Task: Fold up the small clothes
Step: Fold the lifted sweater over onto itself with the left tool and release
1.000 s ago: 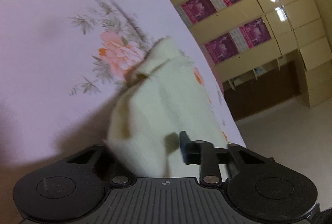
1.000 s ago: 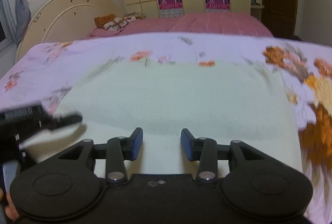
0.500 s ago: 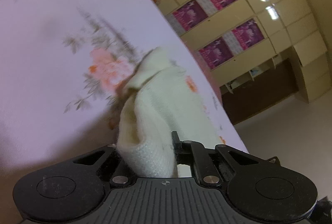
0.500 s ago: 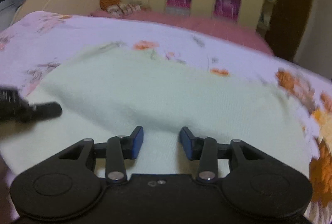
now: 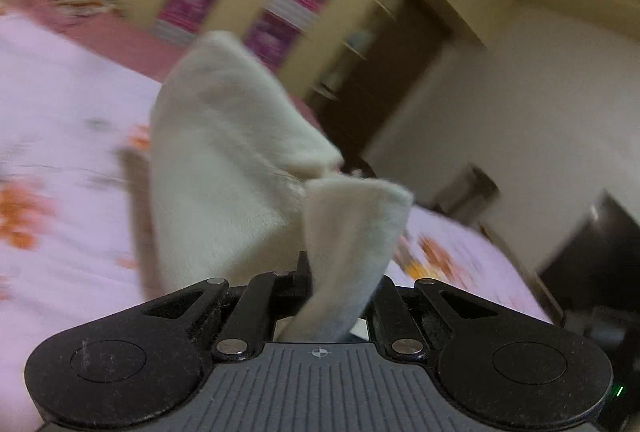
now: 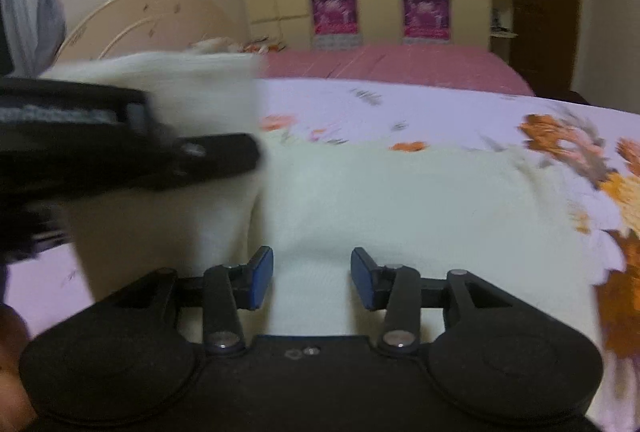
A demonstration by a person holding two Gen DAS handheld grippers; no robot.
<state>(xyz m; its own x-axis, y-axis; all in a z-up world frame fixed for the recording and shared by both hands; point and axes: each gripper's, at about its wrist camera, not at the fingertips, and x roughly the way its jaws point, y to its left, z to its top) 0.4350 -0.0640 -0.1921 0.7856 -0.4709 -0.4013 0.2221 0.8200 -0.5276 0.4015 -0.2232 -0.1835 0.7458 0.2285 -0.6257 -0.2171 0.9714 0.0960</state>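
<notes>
Bed: floral pink bedspread [image 6: 460, 111] carries the garment, headboard [image 6: 152, 19] at eleven o'clock.
Garment: cream knit top [image 6: 420, 199] lies flat mid-bed; its left part is lifted off the bedspread.
Left gripper [image 5: 340, 284]: fingers clamped on a cream edge, pointing slightly downward, wrist rolled, at nine o'clock in the right view.
Right gripper [image 6: 312, 278]: fingers apart, empty, hovering over the near hem, angled down.
Risk: thin pinch may slip; unpinned body could drag and skew the fold.
</notes>
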